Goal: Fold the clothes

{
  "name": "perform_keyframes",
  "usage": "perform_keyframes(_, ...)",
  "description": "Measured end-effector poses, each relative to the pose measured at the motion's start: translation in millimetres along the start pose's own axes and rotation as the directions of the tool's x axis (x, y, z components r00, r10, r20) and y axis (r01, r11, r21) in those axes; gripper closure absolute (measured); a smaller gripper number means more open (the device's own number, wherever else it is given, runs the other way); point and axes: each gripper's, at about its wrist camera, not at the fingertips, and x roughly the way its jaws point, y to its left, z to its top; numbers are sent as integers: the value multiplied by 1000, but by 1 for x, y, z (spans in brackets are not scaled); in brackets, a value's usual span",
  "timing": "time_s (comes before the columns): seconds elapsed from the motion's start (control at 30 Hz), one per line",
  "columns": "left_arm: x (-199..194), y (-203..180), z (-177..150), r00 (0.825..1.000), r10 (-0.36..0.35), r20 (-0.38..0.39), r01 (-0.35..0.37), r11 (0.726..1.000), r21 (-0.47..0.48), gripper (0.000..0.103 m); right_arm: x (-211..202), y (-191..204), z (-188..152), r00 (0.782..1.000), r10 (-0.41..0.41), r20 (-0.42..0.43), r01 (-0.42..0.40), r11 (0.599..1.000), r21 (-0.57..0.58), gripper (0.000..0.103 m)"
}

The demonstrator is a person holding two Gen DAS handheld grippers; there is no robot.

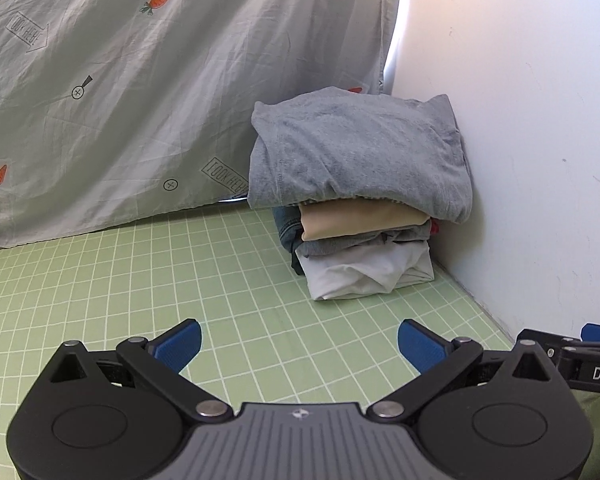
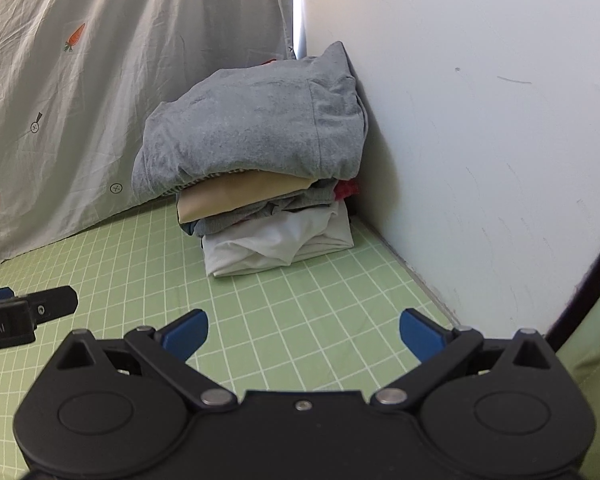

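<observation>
carrot-print sheet (image 1: 120,100) hangs at left, behind the green grid bedsheet (image 1: 180,272) | left gripper (image 1: 299,346) jaws wide apart, holding nothing | right gripper (image 2: 303,334) jaws wide apart, holding nothing | folded clothes stack (image 1: 360,200), grey garment (image 2: 256,124) on top, in the corner against the white wall (image 2: 480,120)

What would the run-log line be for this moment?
left gripper: open, empty | right gripper: open, empty | folded stack: in corner by wall, grey garment on top | green grid sheet: bare in front
</observation>
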Motion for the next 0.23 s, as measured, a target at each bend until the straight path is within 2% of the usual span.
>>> perform_keyframes(0.23, 0, -1, -2, 1000, -13, -11, 13, 1000, 9, 0, -4, -2, -2, 1000, -14, 11, 14, 1000, 8, 0)
